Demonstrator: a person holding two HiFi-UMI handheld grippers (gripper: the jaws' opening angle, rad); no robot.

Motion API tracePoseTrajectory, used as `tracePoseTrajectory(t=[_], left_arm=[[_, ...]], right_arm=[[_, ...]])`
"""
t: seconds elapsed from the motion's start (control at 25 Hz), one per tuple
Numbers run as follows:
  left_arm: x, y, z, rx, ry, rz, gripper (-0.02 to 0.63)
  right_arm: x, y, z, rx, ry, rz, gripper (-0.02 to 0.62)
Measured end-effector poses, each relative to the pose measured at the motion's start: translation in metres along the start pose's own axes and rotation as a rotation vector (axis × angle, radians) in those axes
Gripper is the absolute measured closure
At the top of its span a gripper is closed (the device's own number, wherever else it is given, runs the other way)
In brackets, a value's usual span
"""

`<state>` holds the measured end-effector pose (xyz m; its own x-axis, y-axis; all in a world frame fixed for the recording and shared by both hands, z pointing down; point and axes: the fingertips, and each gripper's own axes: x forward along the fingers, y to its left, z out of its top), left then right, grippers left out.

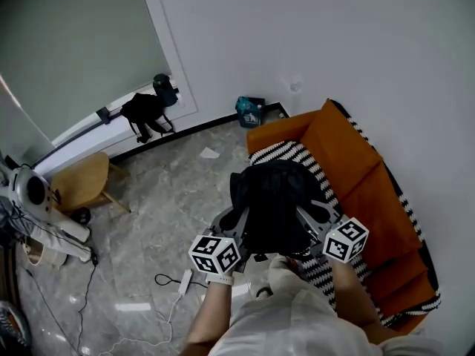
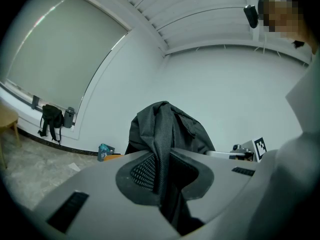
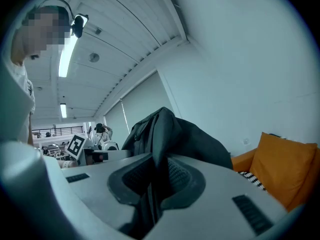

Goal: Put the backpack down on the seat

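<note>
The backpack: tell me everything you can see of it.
The backpack is black, of soft woven-looking fabric, slumped and creased rather than full. A strap or fold of it runs down on each side: the left gripper is shut on one, the right gripper on the other, so it hangs between them. It is held over the front of the orange sofa and its black-and-white striped cover. Whether it touches the seat cannot be told.

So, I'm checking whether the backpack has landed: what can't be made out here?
- Head view: the backpack hides the gap beneath it, so contact with the seat cannot be told.
- Left gripper view: the left tool itself blocks everything below the backpack.
- Right gripper view: the right tool does likewise.
- Head view: teal item by the wall, too small to identify.
</note>
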<state>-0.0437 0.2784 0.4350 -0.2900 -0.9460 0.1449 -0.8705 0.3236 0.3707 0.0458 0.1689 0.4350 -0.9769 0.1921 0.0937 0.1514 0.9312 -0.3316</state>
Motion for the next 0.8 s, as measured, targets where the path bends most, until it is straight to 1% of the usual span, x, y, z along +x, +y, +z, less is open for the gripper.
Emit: tracePoseTrajectory(t=[0.24,0.36,0.52,0.8], left_arm=[[0.053,0.04,0.008,-0.024,0.031,0.039,0.545],[0.087,0.055,0.017,-0.024,0.042,0.038,0.545],[0.133,0.071,0.033,-0.017,0.039,0.039,0.545],[0.201,0.075,0.058,-0.007,0.036,0.023,0.545]], right_arm=[[0.052,-0.049,0.004,0.044,0.031,0.049,0.545],[0.073,-0.079,0.011,0.067,0.03,0.065,0.543],[0.098,-0.119,0.03,0.067,0.018,0.072,0.543],[0.116,-0.178,0.065,0.042,0.001,0.06,0.543]])
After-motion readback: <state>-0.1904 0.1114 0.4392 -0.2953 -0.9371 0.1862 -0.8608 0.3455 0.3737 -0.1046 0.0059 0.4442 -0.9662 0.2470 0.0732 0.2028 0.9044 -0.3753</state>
